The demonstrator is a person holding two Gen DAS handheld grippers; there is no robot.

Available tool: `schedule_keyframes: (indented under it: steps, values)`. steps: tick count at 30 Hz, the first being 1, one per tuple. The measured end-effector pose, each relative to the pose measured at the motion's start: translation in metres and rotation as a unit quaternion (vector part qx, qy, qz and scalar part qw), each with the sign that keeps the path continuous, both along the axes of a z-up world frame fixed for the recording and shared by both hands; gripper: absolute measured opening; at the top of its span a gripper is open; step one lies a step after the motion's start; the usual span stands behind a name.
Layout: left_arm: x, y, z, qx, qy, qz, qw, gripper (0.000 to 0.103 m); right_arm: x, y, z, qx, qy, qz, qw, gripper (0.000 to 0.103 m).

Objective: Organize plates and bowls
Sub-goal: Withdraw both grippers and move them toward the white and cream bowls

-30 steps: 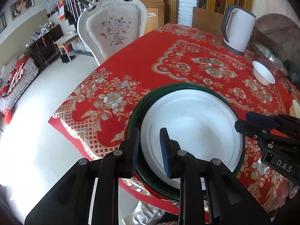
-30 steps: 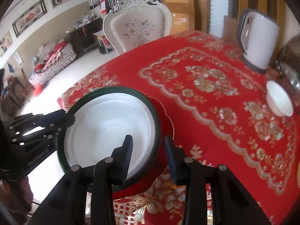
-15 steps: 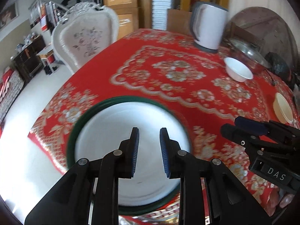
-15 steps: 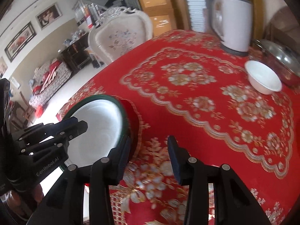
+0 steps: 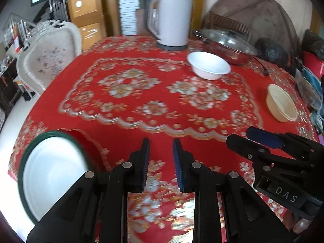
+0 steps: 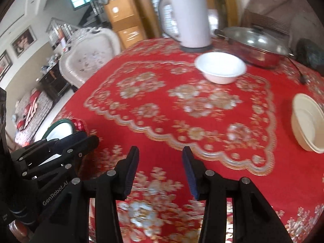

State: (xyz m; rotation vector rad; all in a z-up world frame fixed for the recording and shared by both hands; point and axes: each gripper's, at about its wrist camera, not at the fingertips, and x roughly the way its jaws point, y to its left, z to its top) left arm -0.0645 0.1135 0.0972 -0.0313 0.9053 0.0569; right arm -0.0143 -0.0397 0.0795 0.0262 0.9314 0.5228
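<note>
A white plate with a dark green rim (image 5: 50, 174) lies at the table's near left edge; a sliver of it shows in the right wrist view (image 6: 60, 129). A white bowl (image 5: 209, 65) (image 6: 220, 67) stands far across, in front of the kettle. A cream bowl (image 5: 281, 103) (image 6: 308, 121) stands at the right. My left gripper (image 5: 160, 162) is open and empty above the red cloth, right of the plate. My right gripper (image 6: 161, 169) is open and empty, right of the left one (image 6: 60, 151).
A white kettle (image 5: 170, 20) (image 6: 188, 20) and a lidded steel pot (image 5: 226, 44) (image 6: 255, 46) stand at the far side. A red floral tablecloth (image 5: 141, 93) covers the round table. A white chair (image 5: 46, 56) stands at the left. Dark bags (image 5: 273, 52) lie at the far right.
Both grippers have swung right and away from the green-rimmed plate, which now lies at the left. The right gripper's jaws have widened. The two bowls have come into fuller view.
</note>
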Motion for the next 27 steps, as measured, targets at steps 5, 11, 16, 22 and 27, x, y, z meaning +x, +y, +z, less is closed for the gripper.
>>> schedule_keyframes:
  steps: [5,11,16,22,27]
  values:
    - [0.014,-0.028,-0.007,-0.006,0.009,-0.023,0.9997,0.022,0.008,-0.03,-0.004,0.001,0.008,-0.032,0.999,0.045]
    - [0.028,-0.06,-0.016,-0.008,0.019,-0.047,0.9987,0.022,0.013,-0.059,-0.012,0.0,0.021,-0.063,0.998,0.045]
    - [0.035,-0.081,-0.022,-0.011,0.026,-0.061,0.9977,0.022,0.015,-0.077,-0.017,0.004,0.027,-0.078,0.997,0.045]
    - [0.042,-0.102,-0.025,-0.009,0.028,-0.074,0.9968,0.022,0.019,-0.098,-0.022,0.007,0.034,-0.096,0.995,0.045]
    - [0.045,-0.12,-0.026,-0.004,0.028,-0.086,0.9958,0.022,0.017,-0.117,-0.023,0.013,0.036,-0.112,0.993,0.046]
